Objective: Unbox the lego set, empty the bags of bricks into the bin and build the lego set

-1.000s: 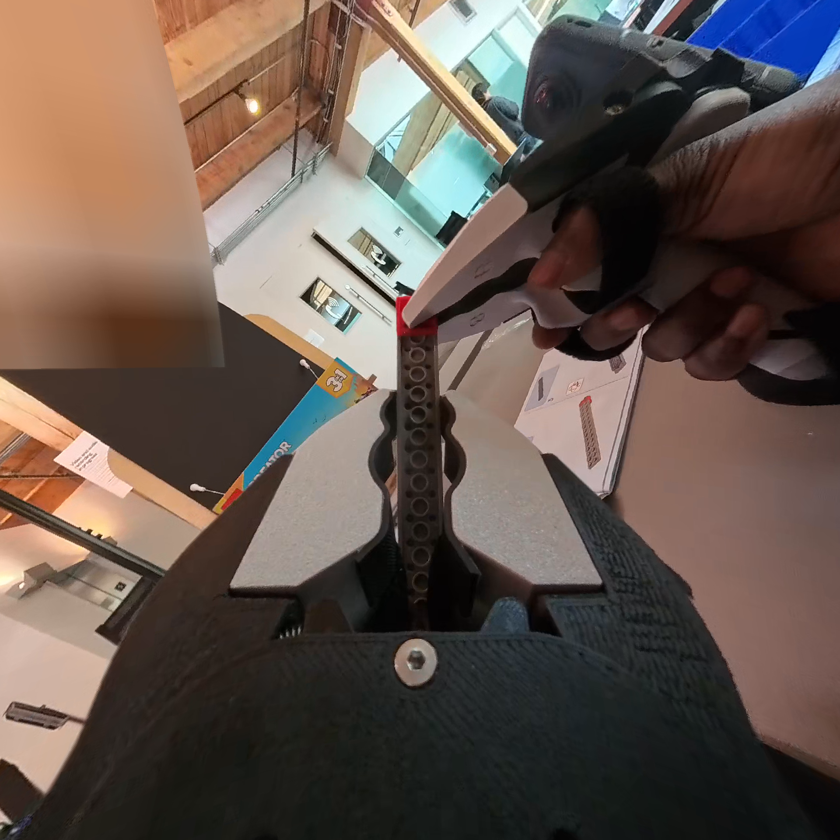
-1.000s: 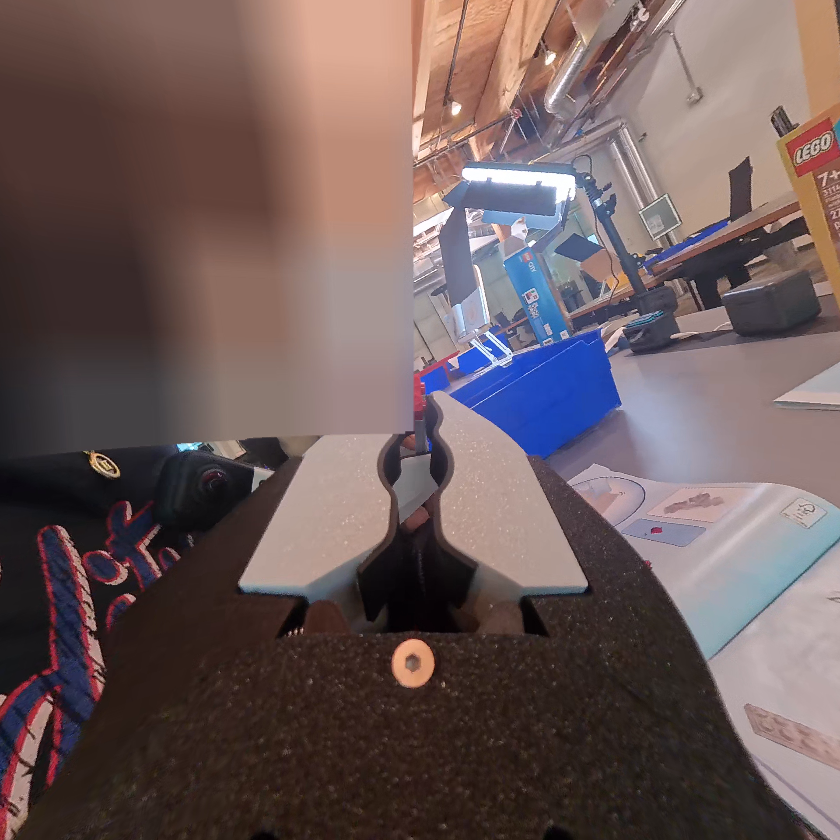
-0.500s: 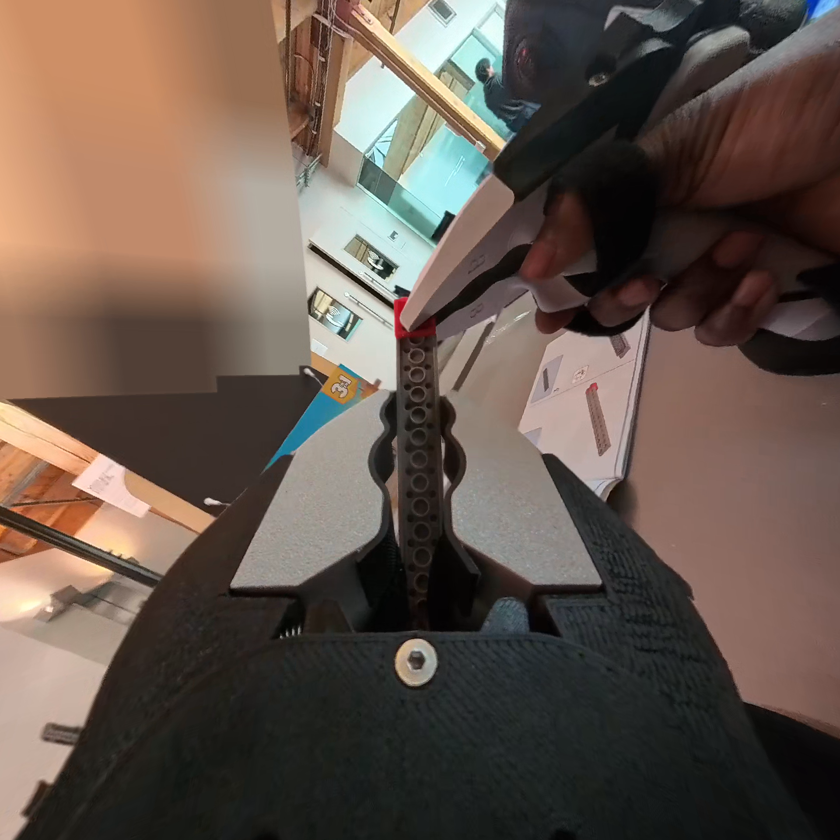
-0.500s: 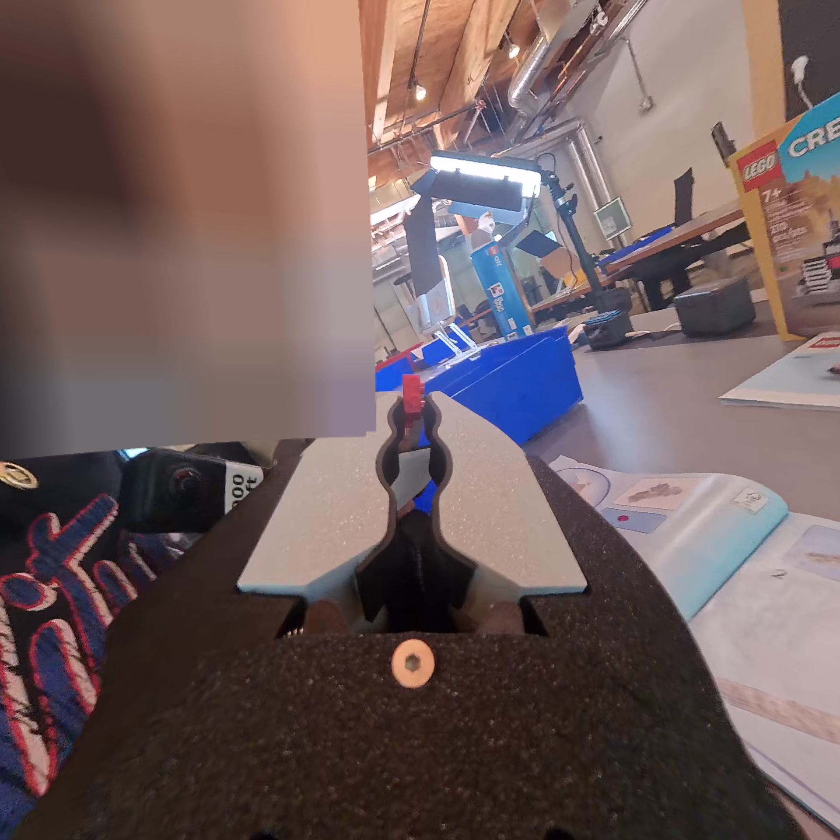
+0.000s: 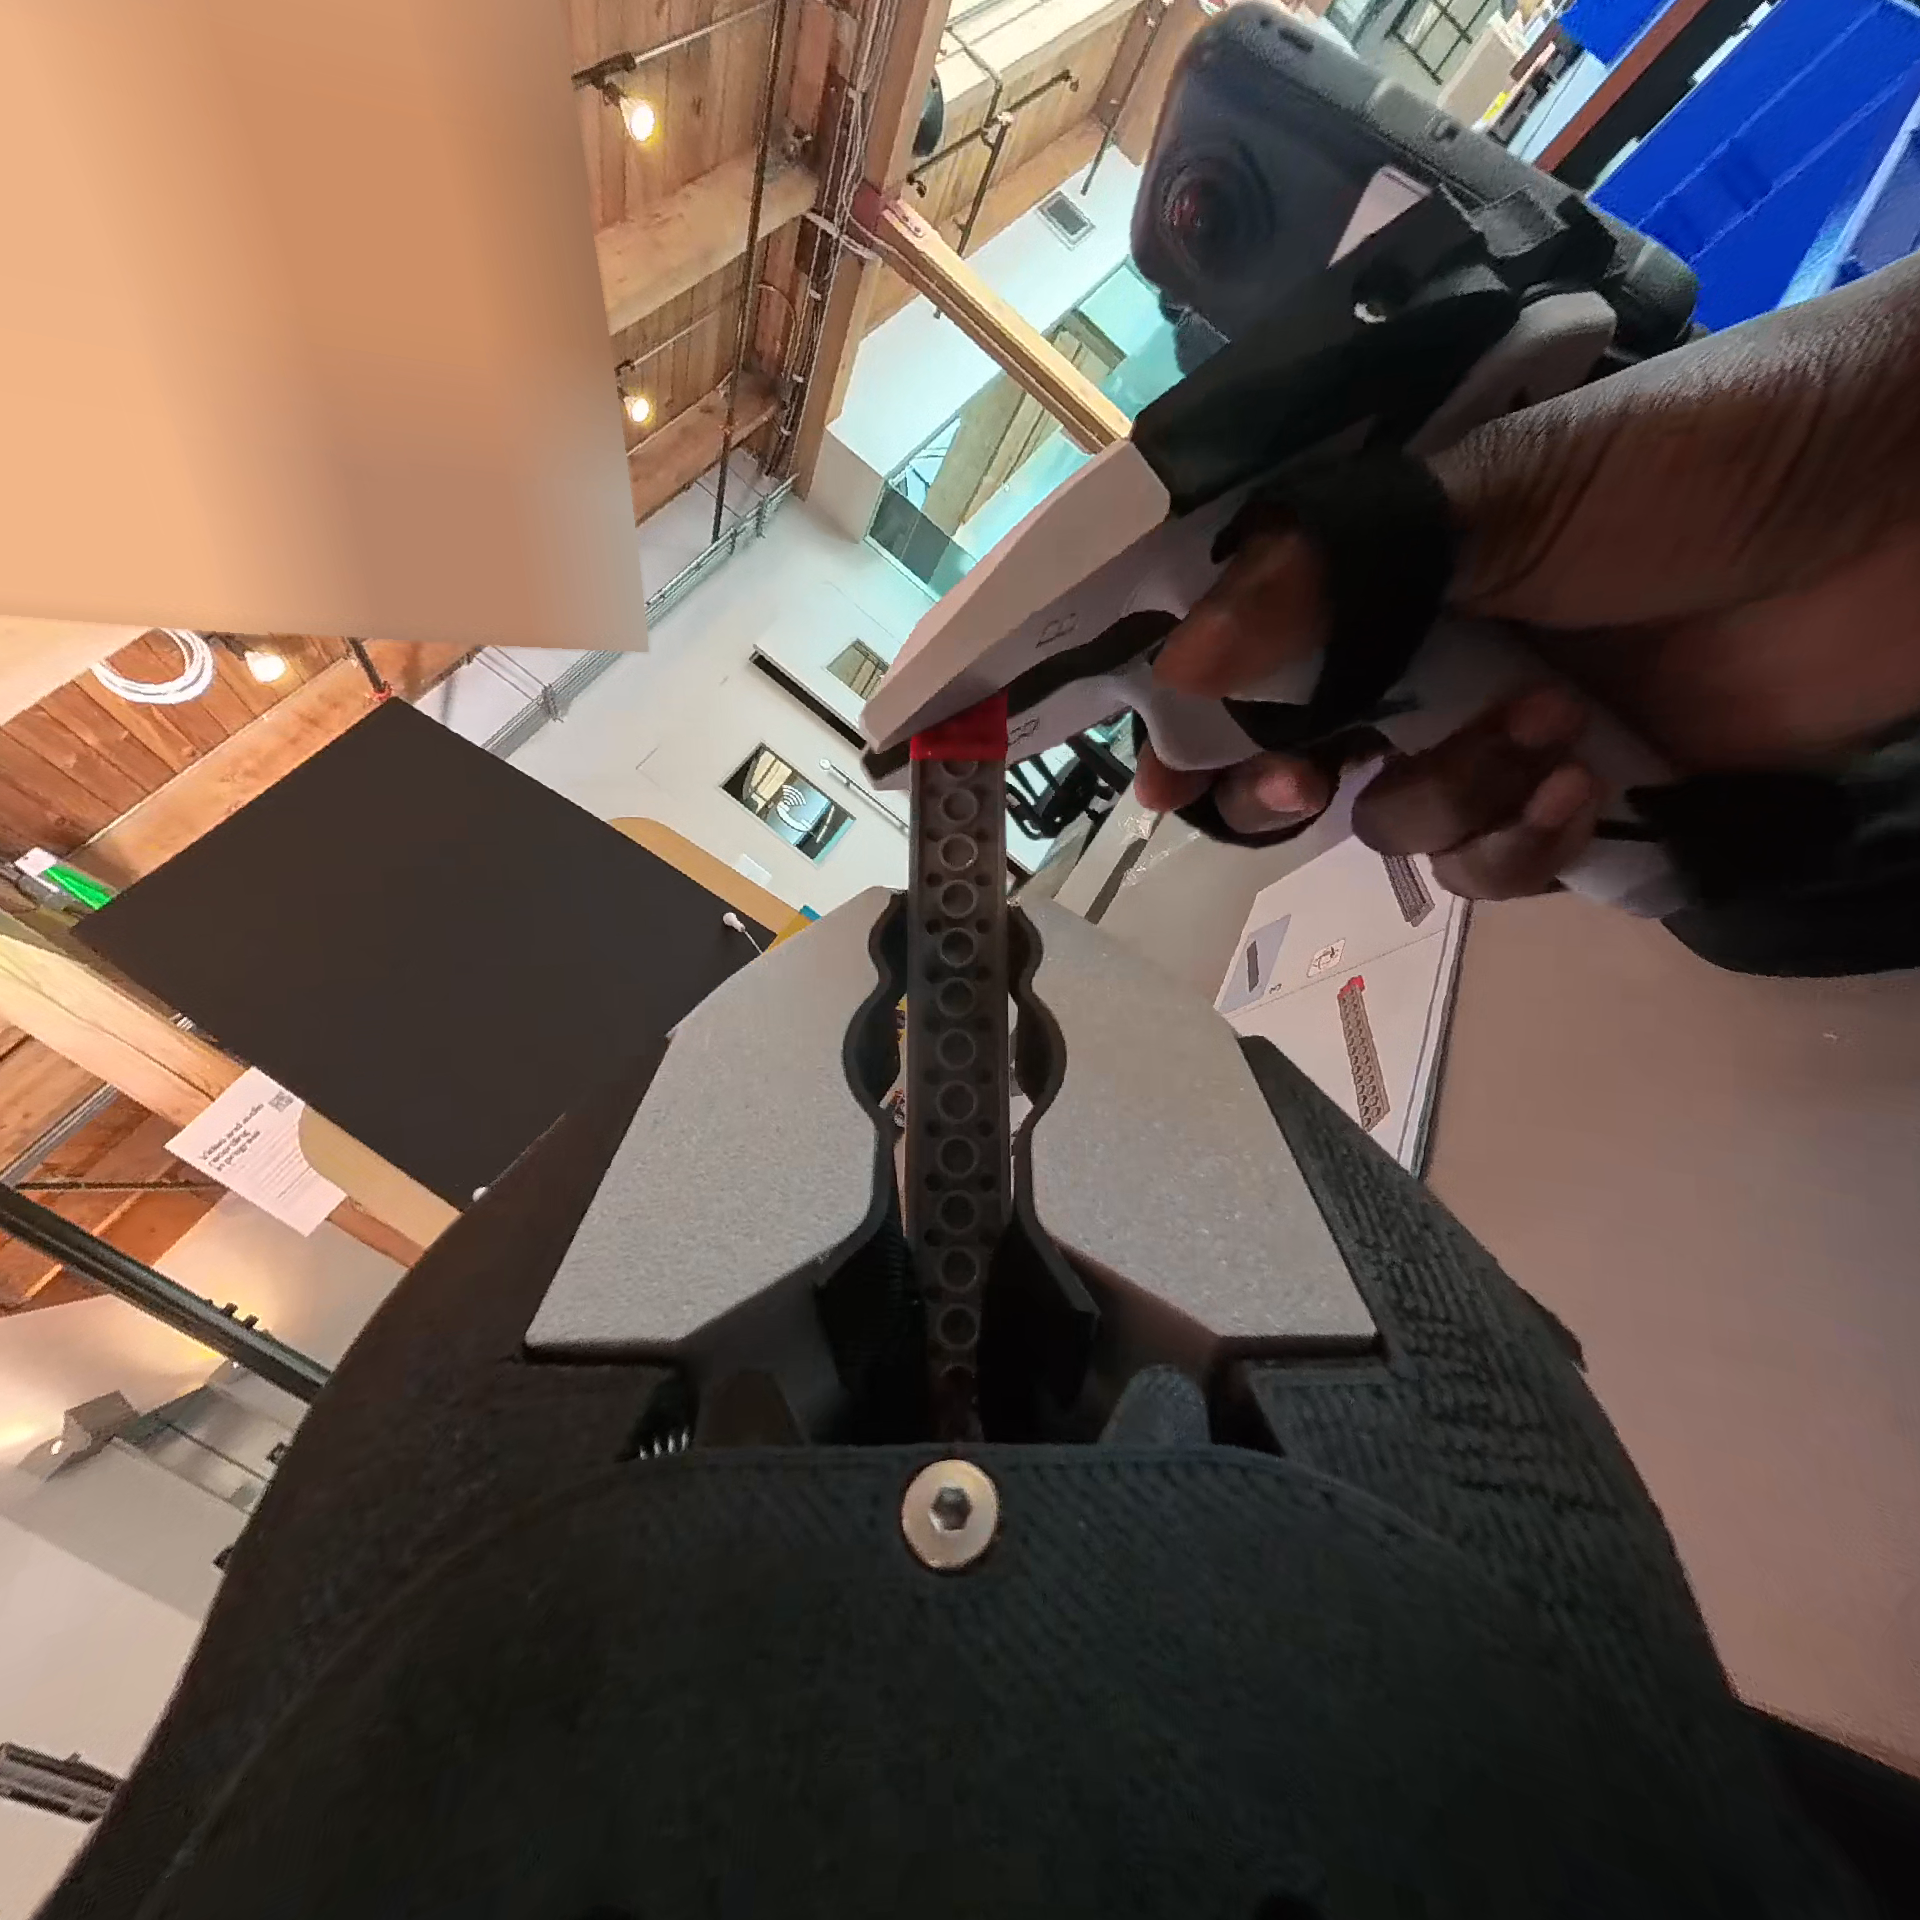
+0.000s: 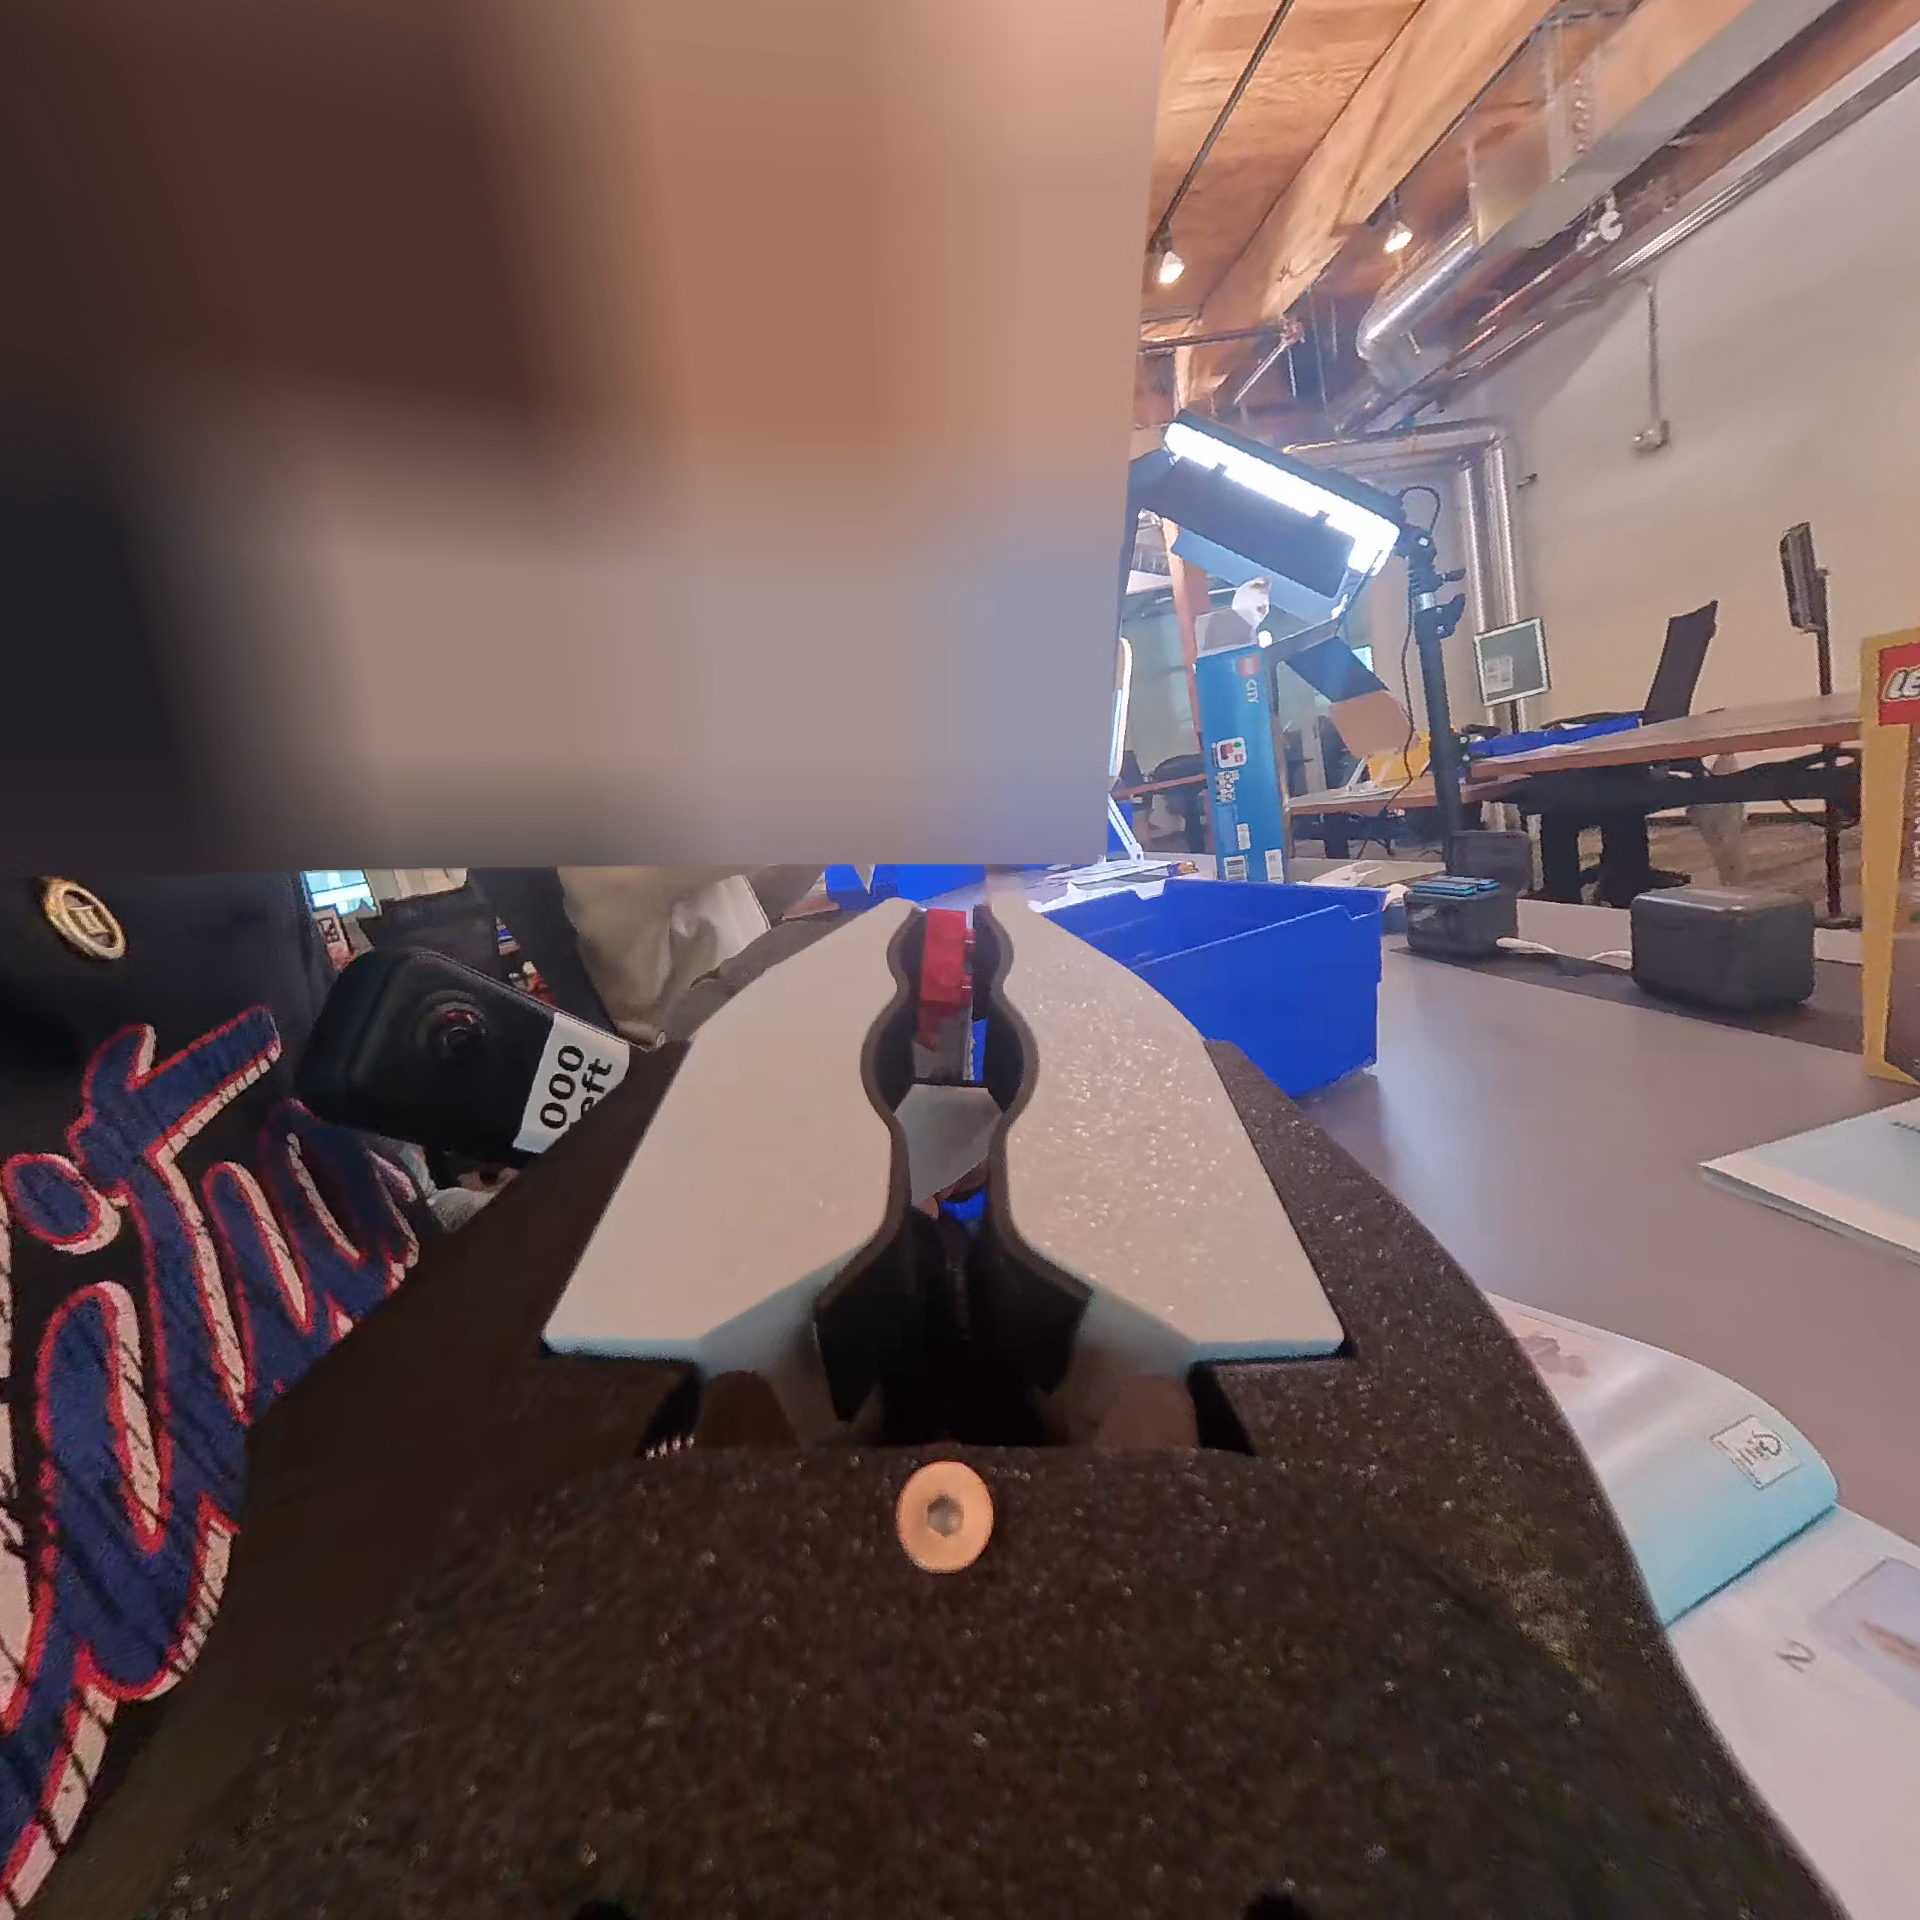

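My left gripper [image 5: 956,920] is shut on a long dark grey studded plate [image 5: 956,1049], which sticks out past the fingertips, raised above the table. A small red brick [image 5: 961,740] sits at the plate's far end. My right gripper [image 5: 883,743] comes in from the right in a person's hand and is shut on that red brick. In the right wrist view the right gripper [image 6: 948,920] pinches the red brick [image 6: 943,966] at its tips, with the plate's edge [image 6: 940,1055] just below it. The left gripper's camera [image 6: 436,1039] shows at the left.
An open instruction booklet [image 5: 1340,997] lies on the grey table, and also shows in the right wrist view [image 6: 1683,1455]. A blue bin [image 6: 1247,966] stands behind the grippers. A yellow lego box [image 6: 1886,852] and black cases [image 6: 1714,945] stand at the right. The grippers are tip to tip, or close to it.
Both grippers have tilted and shifted slightly together. The red brick stays pinched at the end of the plate, and both grips are unchanged.
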{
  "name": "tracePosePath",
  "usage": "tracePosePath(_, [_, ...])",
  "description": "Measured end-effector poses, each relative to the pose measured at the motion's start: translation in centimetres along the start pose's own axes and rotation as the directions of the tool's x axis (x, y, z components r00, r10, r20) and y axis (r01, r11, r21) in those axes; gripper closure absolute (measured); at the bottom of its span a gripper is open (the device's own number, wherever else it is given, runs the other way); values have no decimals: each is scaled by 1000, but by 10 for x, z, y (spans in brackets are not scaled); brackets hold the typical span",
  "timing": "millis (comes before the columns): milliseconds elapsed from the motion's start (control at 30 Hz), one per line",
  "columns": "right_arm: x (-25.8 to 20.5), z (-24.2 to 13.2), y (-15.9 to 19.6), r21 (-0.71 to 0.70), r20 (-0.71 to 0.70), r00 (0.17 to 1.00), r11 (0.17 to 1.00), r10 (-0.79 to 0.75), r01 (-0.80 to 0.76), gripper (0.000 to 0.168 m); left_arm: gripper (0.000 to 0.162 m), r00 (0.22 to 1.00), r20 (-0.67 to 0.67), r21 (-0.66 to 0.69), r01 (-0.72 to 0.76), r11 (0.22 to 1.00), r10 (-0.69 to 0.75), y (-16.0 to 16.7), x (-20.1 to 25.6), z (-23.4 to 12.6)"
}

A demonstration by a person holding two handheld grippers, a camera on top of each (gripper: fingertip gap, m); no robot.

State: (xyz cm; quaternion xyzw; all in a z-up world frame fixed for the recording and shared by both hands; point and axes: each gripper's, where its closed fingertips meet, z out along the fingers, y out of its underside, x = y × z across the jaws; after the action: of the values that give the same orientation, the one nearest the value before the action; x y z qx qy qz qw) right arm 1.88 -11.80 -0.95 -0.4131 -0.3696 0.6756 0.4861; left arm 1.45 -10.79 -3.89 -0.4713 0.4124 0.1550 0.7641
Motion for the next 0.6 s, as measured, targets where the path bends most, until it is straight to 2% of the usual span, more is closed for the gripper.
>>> tracePosePath(233, [-1, 2, -2, -1, -12, 999, 999, -38, 38, 160, 144, 998, 38, -2, -45, 999, 45, -2, -4, 0])
tracePosePath(367, [-1, 3, -4, 45, -25, 998, 997, -61, 62, 160, 145, 994, 56, -5, -92, 996, 92, -2, -6, 0])
tracePosePath(433, [2, 2, -7, 86, -58, 996, 993, -71, 76, 145, 145, 992, 75, 0, -104, 995, 103, -5, -6, 0])
tracePosePath(600, [-2, 1, -9, 135, -14, 999, 990, -36, 38, 132, 145, 988, 94, -9, -118, 993, 119, -7, -4, 2])
